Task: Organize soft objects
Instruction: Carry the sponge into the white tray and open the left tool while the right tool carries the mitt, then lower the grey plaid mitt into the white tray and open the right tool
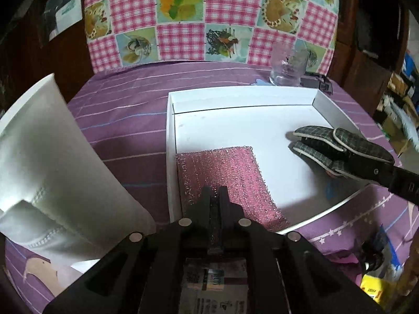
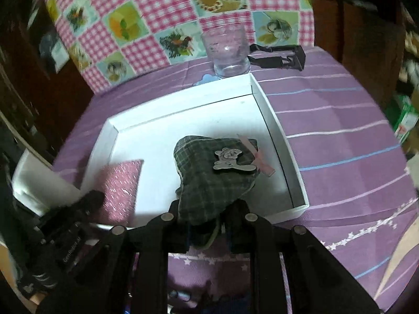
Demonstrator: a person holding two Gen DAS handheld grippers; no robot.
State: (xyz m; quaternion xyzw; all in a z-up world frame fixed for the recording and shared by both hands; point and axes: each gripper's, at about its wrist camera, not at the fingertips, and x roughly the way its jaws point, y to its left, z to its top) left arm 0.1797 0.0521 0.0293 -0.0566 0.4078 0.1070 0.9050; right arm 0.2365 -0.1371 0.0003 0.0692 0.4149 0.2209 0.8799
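Pink sponge cloth (image 1: 225, 180) — rectangular, coarse glittery weave, lying flat in the near-left corner of the white shallow box (image 1: 243, 96), its long side along the left wall. The left gripper (image 1: 214, 196) is closed on its near edge.

Plaid fabric piece (image 2: 209, 178) — dark green-grey check with pale piping, folded in layers, bearing a grey teddy-bear appliqué (image 2: 230, 159) and a pink ribbon (image 2: 255, 157). It hangs over the right half of the box, clamped at its near end by the right gripper (image 2: 207, 217); whether its far end touches the box floor cannot be told.
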